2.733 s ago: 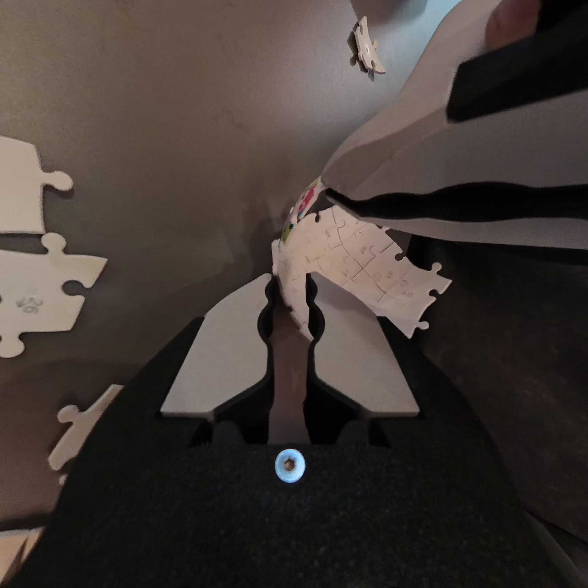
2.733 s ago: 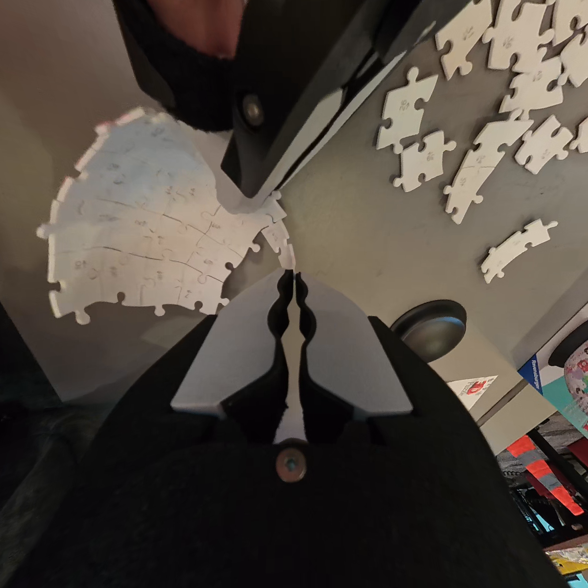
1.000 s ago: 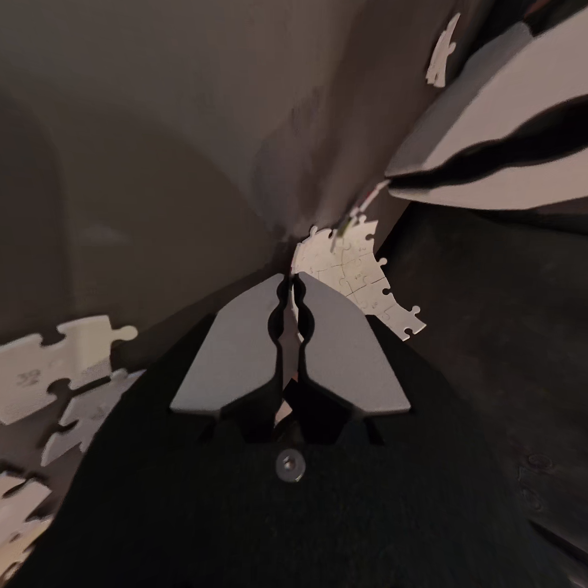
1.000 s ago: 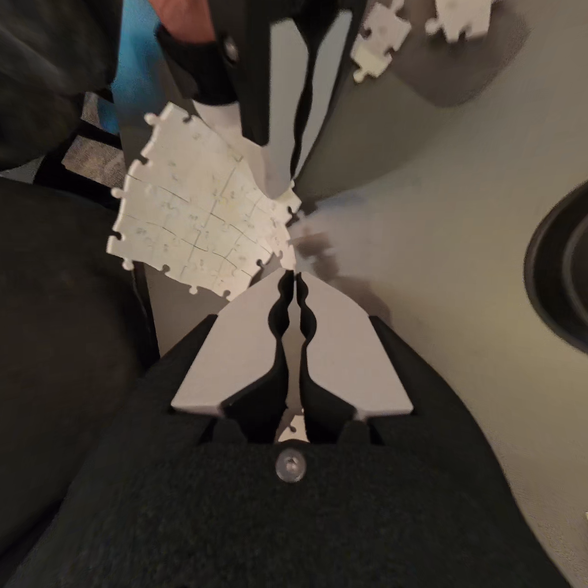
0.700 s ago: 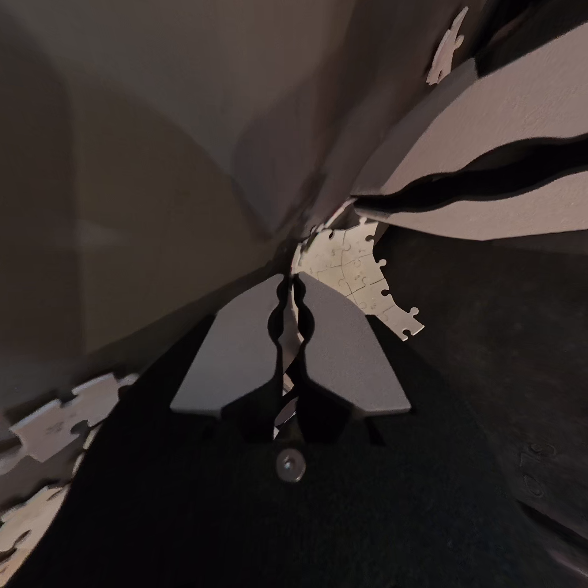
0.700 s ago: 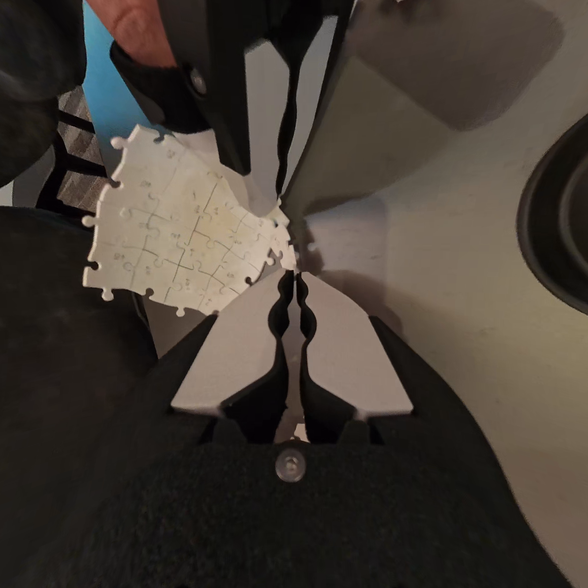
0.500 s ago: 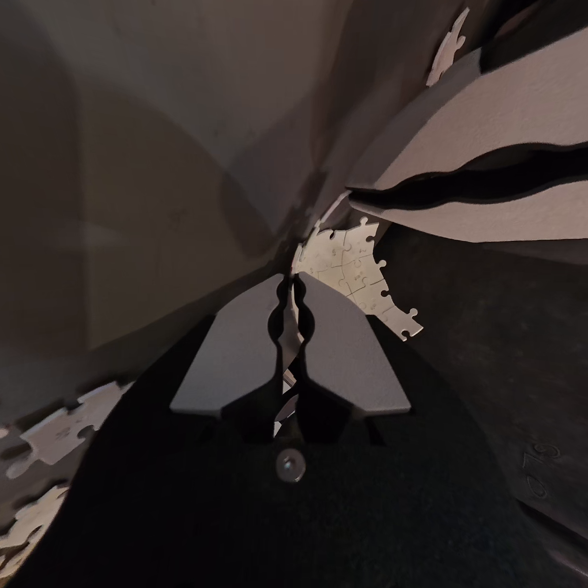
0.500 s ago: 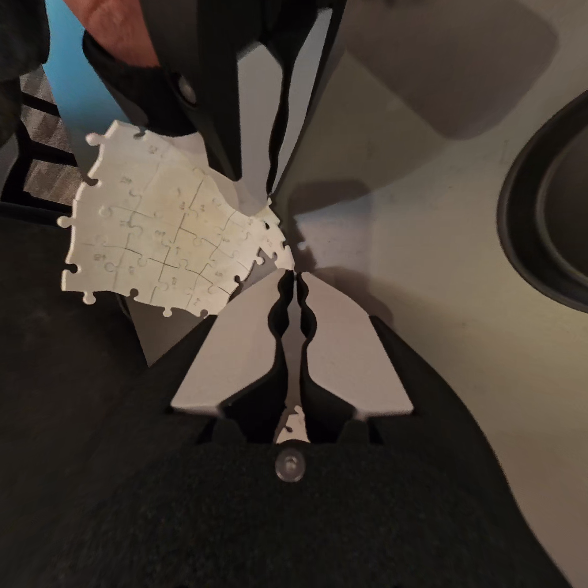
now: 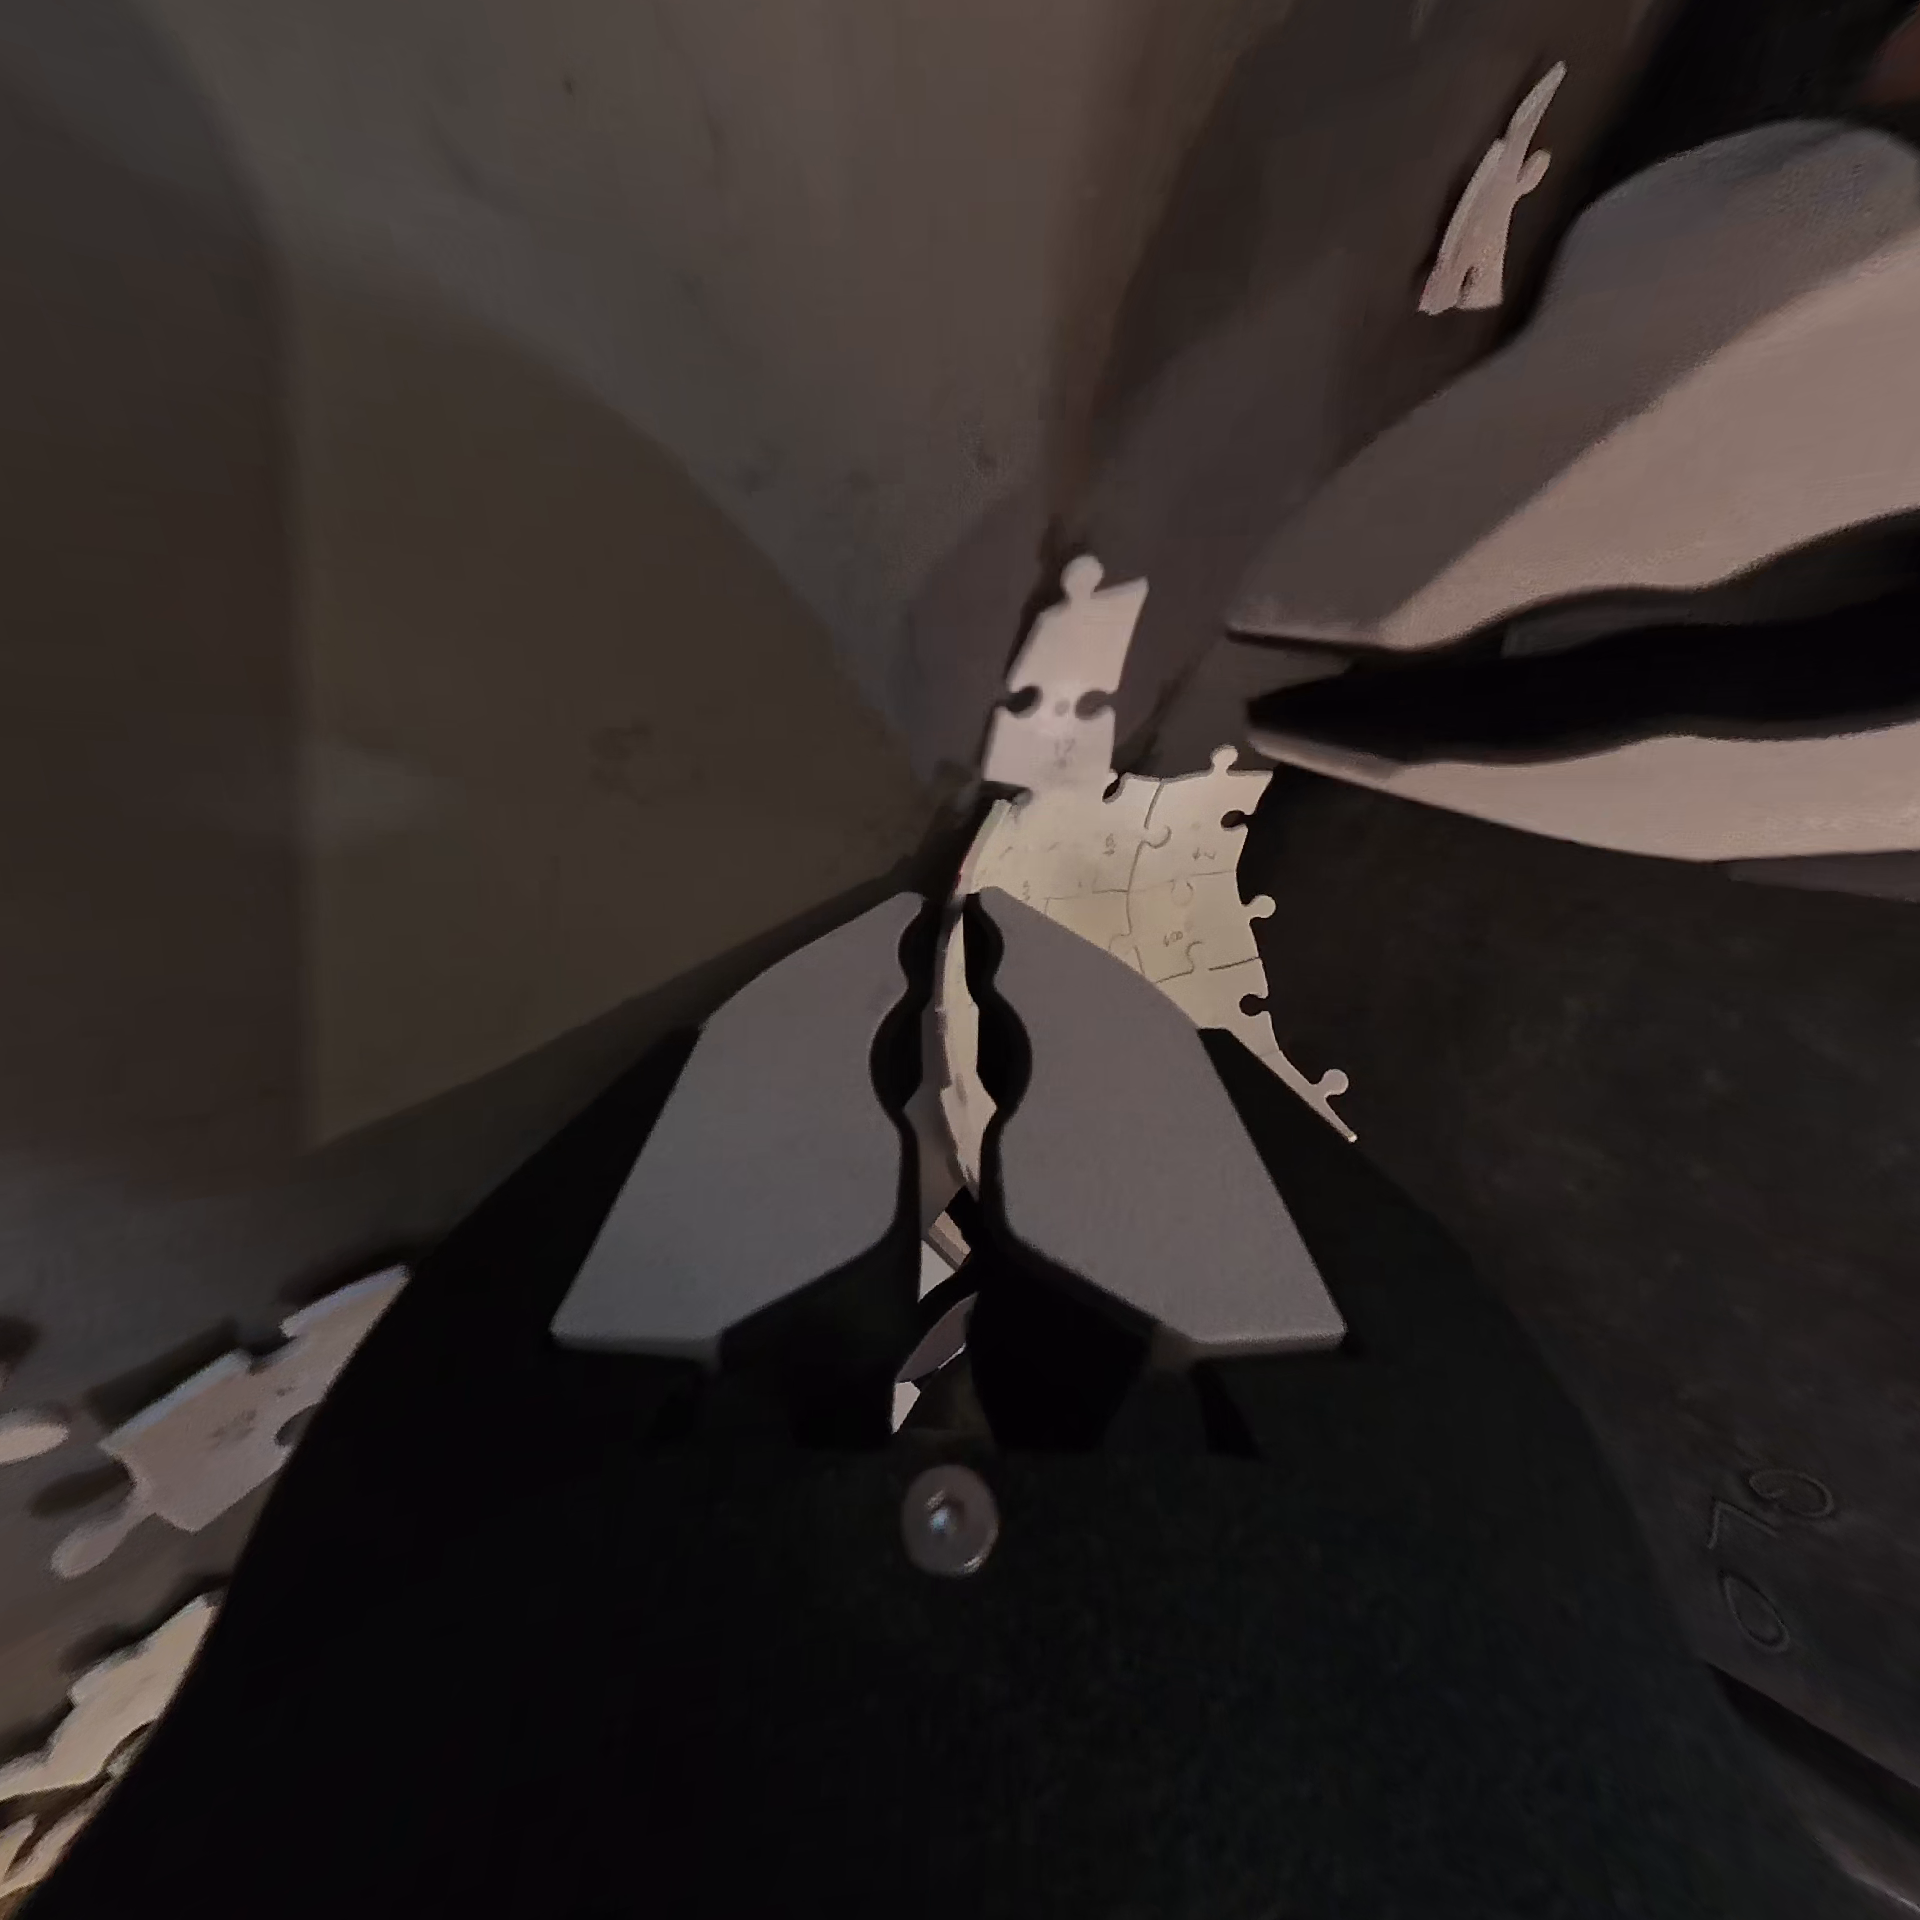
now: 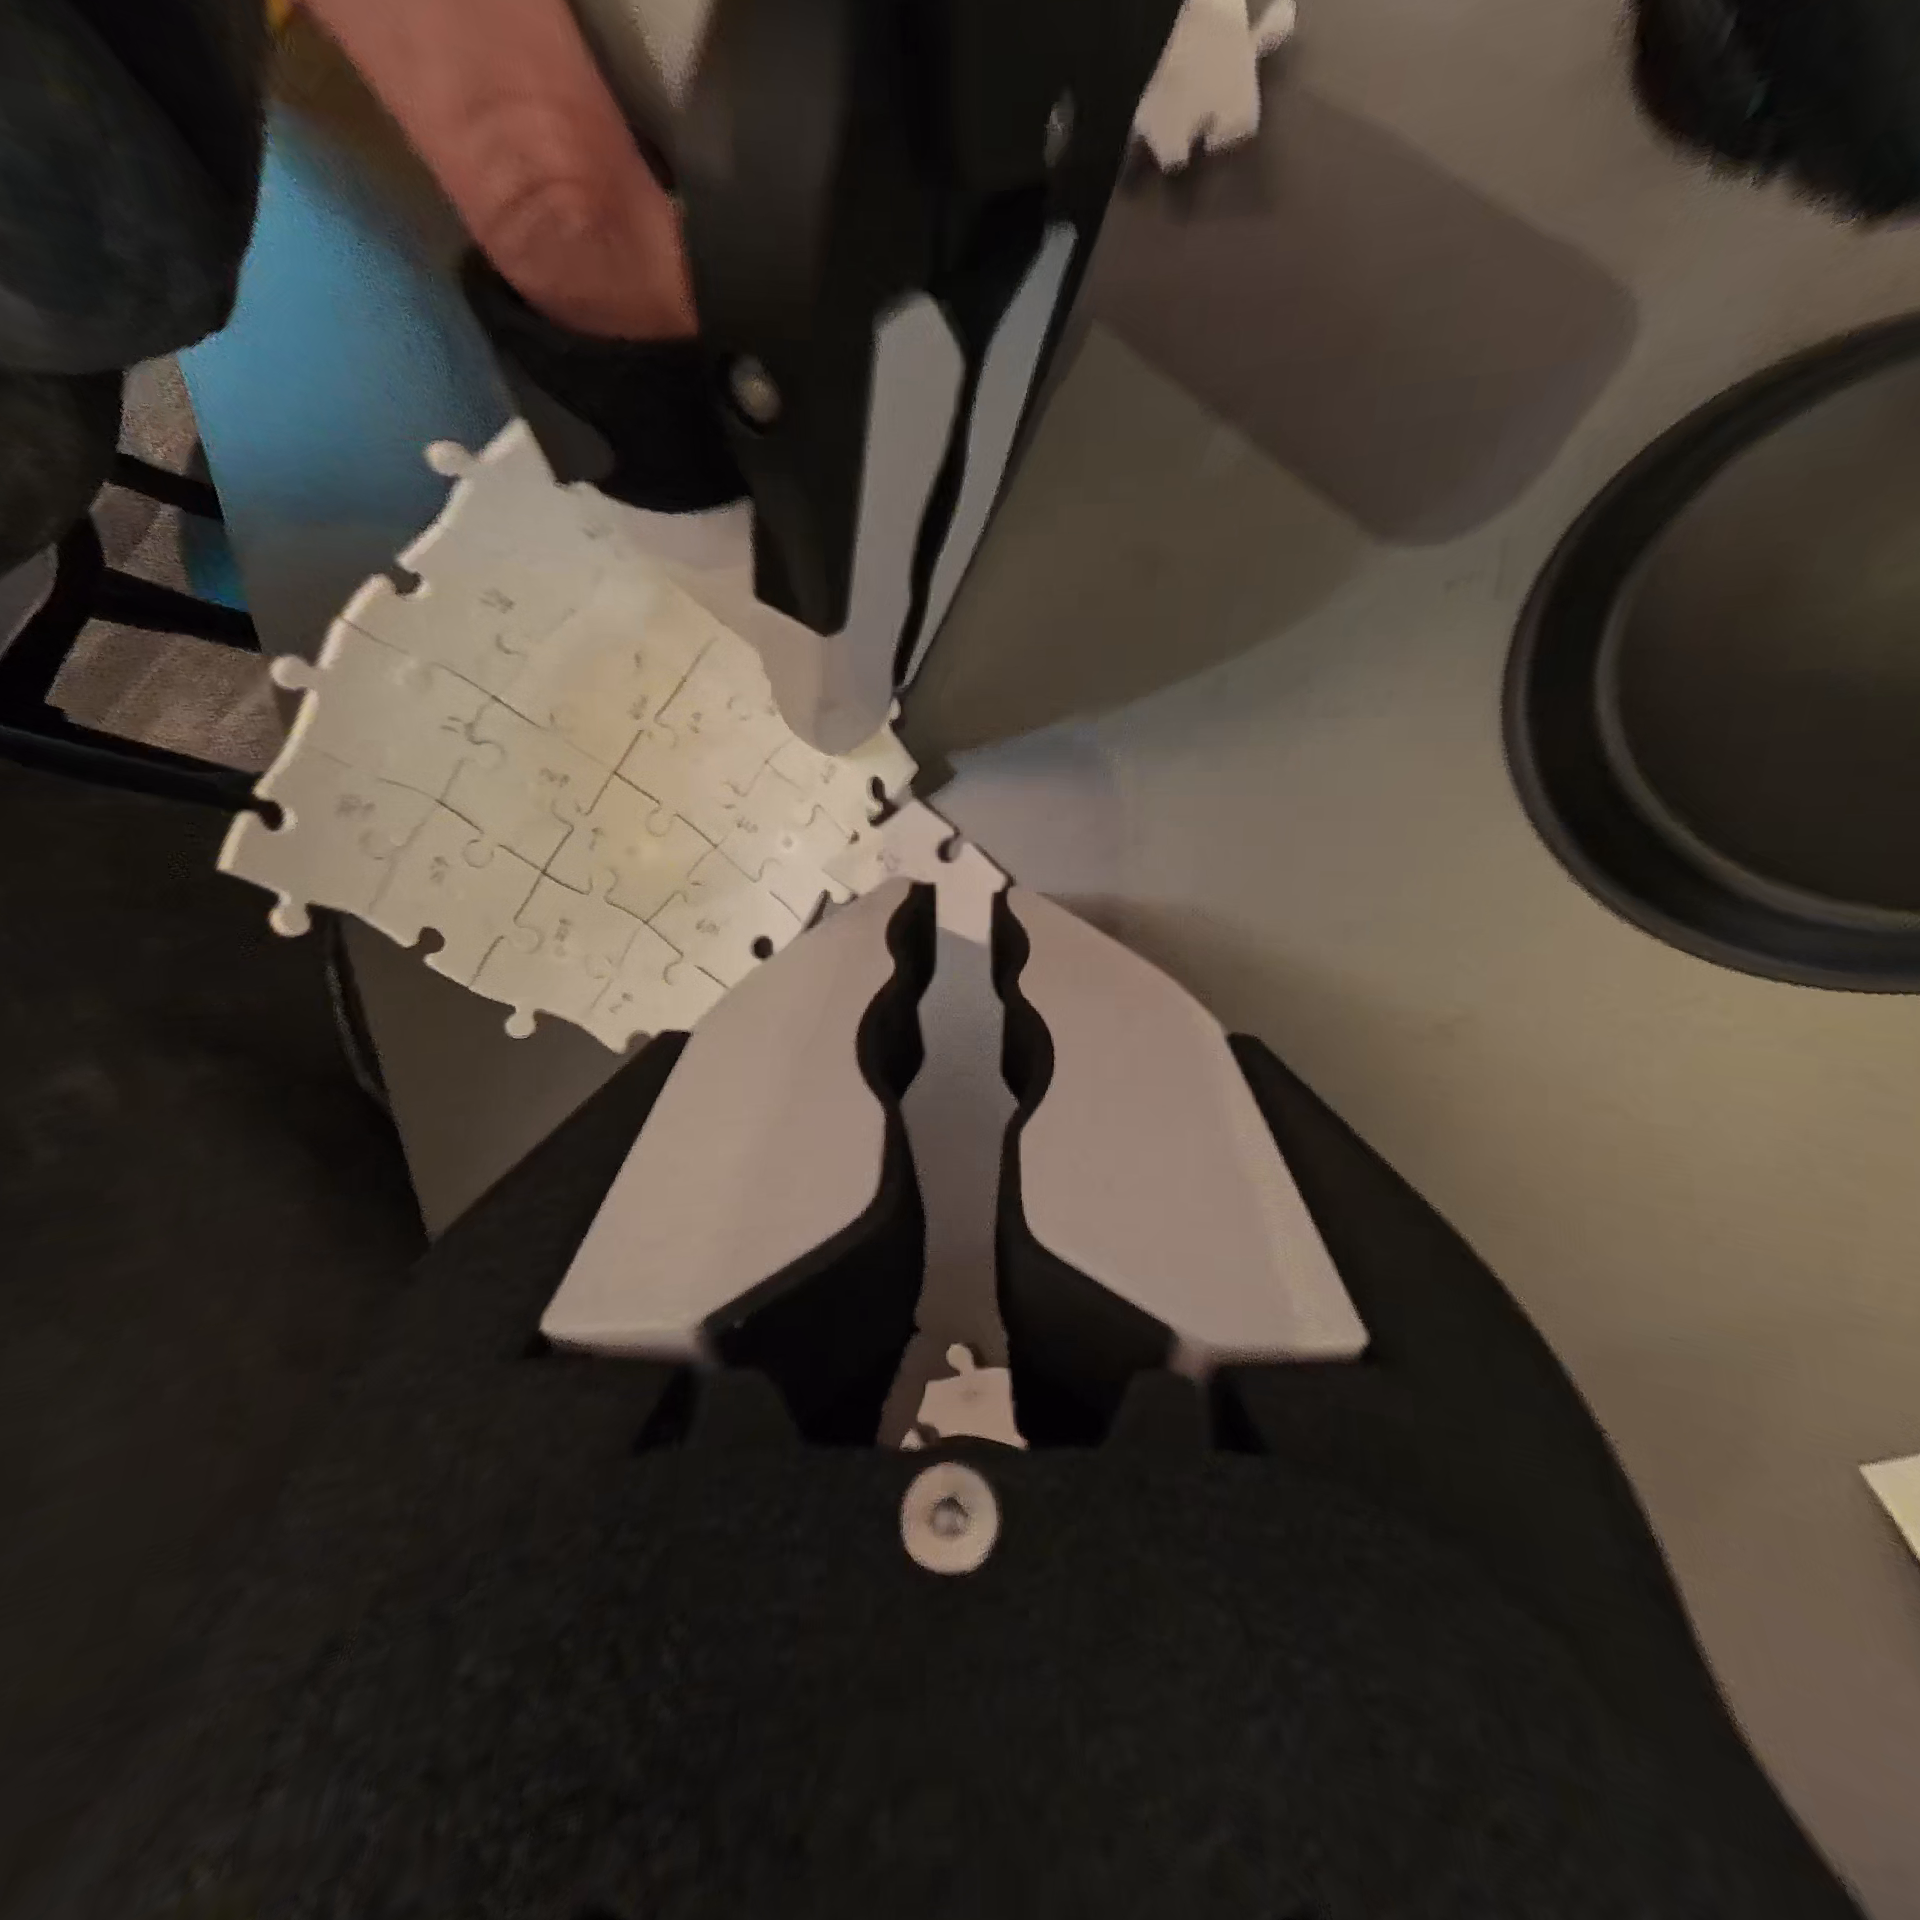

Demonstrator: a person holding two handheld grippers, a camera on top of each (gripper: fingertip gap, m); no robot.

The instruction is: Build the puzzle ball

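A curved white section of joined puzzle pieces [image 10: 540, 790] hangs in the air, blank side towards the right wrist camera. My left gripper [image 9: 945, 904] is shut on its edge; it also shows in the right wrist view [image 10: 883, 686], coming down from above. A single white piece [image 9: 1070, 686] sits at the section's corner, touching it, and shows just ahead of my right gripper [image 10: 961, 904]. The right gripper's jaws stand slightly apart and hold nothing. In the left wrist view the right gripper [image 9: 1247, 686] is a little clear of that piece.
A black round dish [image 10: 1714, 675] stands on the grey table [image 10: 1299, 831] at the right. Loose white pieces lie at the lower left [image 9: 187, 1444], at the top right [image 9: 1486, 208] and under the right gripper [image 10: 966, 1392]. A person's finger [image 10: 561, 177] is on the left gripper. There is about 6 cm between the tips of the two grippers. My right gripper's tips are some 10 cm from the black round dish [image 10: 1714, 675].
The right gripper's jaws have parted a little and let go of the single piece, which now stays on the section's corner. Both grippers had moved together towards the black dish.
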